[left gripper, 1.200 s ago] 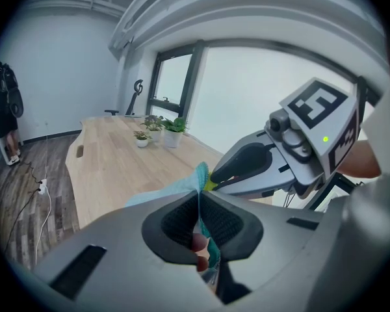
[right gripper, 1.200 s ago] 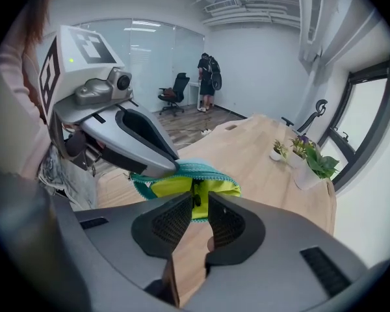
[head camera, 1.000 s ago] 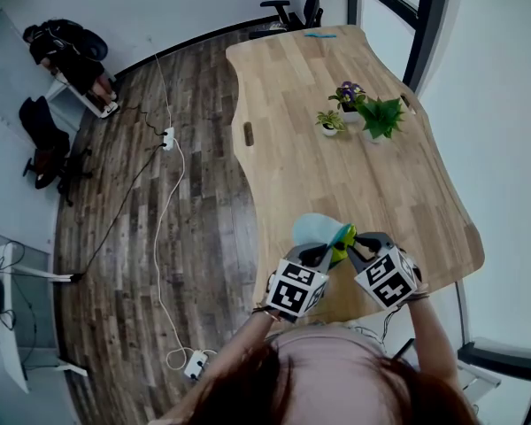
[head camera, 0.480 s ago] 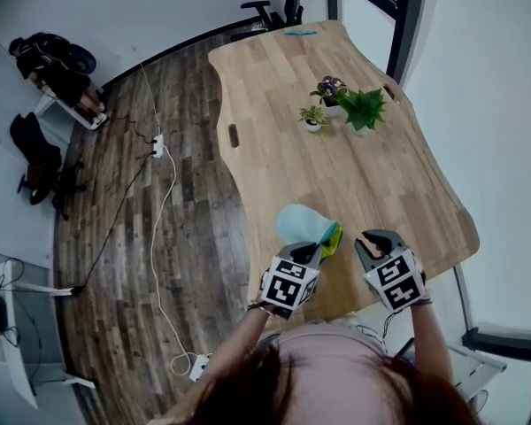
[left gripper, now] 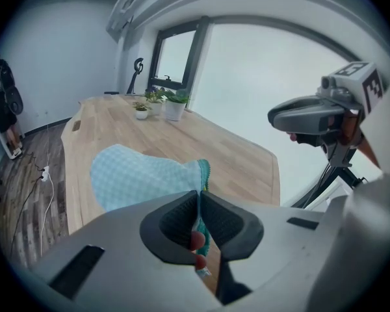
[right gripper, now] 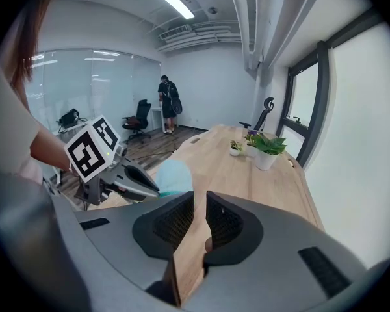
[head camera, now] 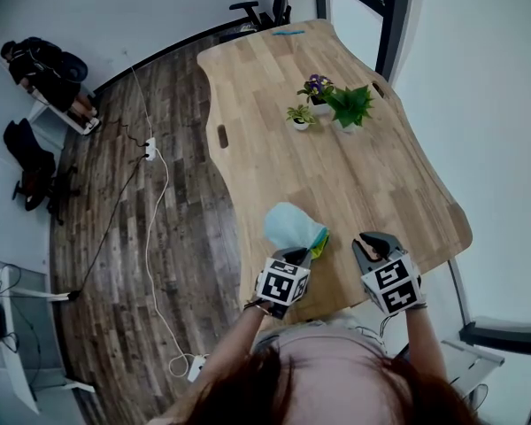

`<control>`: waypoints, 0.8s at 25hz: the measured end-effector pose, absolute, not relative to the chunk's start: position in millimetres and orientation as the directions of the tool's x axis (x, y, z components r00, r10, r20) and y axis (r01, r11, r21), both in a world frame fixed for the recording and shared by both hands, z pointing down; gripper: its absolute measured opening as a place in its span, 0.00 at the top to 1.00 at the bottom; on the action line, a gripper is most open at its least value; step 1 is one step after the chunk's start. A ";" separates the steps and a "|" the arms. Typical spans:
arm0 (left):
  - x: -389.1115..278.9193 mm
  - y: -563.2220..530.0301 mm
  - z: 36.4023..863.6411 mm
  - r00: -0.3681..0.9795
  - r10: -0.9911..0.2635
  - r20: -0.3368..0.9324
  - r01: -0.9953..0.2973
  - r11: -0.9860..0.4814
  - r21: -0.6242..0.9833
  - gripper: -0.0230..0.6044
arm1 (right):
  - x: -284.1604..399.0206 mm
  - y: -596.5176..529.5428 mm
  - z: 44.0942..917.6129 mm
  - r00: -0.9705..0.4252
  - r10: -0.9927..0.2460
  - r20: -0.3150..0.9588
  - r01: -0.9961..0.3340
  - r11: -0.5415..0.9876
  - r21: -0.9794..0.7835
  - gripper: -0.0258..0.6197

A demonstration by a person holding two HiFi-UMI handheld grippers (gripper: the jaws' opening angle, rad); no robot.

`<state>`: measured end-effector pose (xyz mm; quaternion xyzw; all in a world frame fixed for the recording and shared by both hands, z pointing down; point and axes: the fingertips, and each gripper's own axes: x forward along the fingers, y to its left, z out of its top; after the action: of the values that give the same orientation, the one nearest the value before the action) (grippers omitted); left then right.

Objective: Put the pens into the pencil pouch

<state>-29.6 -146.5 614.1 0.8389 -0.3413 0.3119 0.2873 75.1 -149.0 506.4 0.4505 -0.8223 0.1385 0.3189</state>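
Hanging out ahead of the left gripper (left gripper: 199, 203), the pencil pouch (left gripper: 143, 177) is over the near end of the table (head camera: 274, 131). We cannot tell whether its far end rests on the wood. The left jaws are pressed together on the pouch's teal edge, with only a thin strip of fabric between the pads.

Risks, as we judge them:
- The hold is on very little cloth. A pull or the weight of pens going in could drag the edge out of the pads and drop the pouch.
- The pouch is soft and held at one point only, so its mouth may sag closed, and a pen pushed at it would slide off the outside.
- It sits close to the table edge, so anything that slips could fall to the floor.

The pouch is pale blue with a fine check, limp and rounded, with a teal band along the mouth. In the head view something yellow-green shows at that mouth. We cannot tell whether it is the lining or a pen.

The right gripper (right gripper: 199, 220) is just beside the pouch, clear of it. Its jaws stand a little apart with only bare wood showing between them. No pen shows plainly anywhere near. Potted plants (head camera: 332, 104) stand well apart, toward the far end of the table.
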 end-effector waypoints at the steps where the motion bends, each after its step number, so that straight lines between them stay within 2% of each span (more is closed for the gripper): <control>1: -29.5 -145.2 617.3 0.569 -0.392 0.723 -0.755 -0.597 0.271 0.94 | 76.5 -148.5 506.0 -0.393 -0.655 0.646 -0.830 0.555 0.057 0.88; 13: -30.8 -139.2 624.5 0.525 -0.454 0.720 -0.808 -0.532 0.253 0.93 | 83.0 -146.6 507.3 -0.458 -0.644 0.613 -0.798 0.602 0.037 0.89; 20: -37.9 -139.5 590.9 0.517 -0.563 0.644 -0.839 -0.484 0.250 0.91 | 79.8 -151.7 492.3 -0.495 -0.683 0.537 -0.802 0.597 0.020 0.90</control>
<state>-37.9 -139.5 590.9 0.8251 -0.4249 0.2469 0.2788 79.8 -151.7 492.3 0.4332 -0.8567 0.1167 0.2545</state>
